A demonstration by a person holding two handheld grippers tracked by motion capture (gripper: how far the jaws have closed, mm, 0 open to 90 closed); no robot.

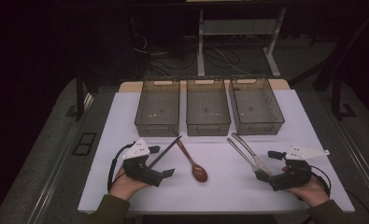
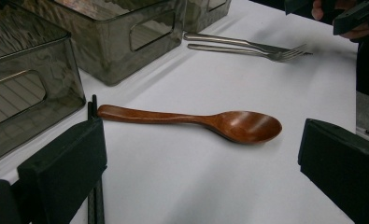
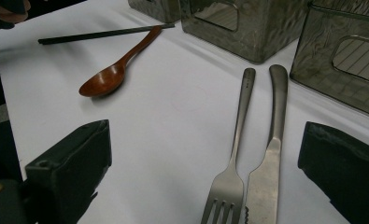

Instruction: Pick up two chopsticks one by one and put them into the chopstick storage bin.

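Two hand-held grippers low on the white counter (image 1: 126, 186), each in a hand: left hand-held gripper (image 1: 159, 164) at about 7 o'clock, right hand-held gripper (image 1: 265, 167) at about 5 o'clock. Both spread wide, jaws well apart, gripping nothing.

Seen along the left one's jaws: wooden spoon (image 2: 205, 122) lying flat between them and a little beyond, bowl toward 3 o'clock, handle toward 9. Black chopsticks (image 2: 96, 186) tight beside the left jaw, running under it, tips touching the spoon's handle end or just short of it; cannot tell which. Fork (image 2: 252, 50) and knife (image 2: 229, 40) farther off at 1 o'clock, side by side.

Seen along the right one's jaws: fork (image 3: 233, 154) and knife (image 3: 271, 154) lying between them, just beside each other, handles toward 12 o'clock, fork tines and serrated blade nearest the camera. Spoon (image 3: 112, 70) off at 10 o'clock, chopsticks (image 3: 102, 33) past it.

From above: chopsticks (image 1: 166, 150) slanting from the left gripper toward 1 o'clock, spoon (image 1: 194, 163) just right of them, bowl nearest the person. Fork (image 1: 242, 153) and knife (image 1: 253, 154) slanting up-left from the right gripper.

Three smoky clear bins in a row across 12 o'clock: left bin (image 1: 157, 127), middle bin (image 1: 208, 128), right bin (image 1: 259, 127), each holding nothing.
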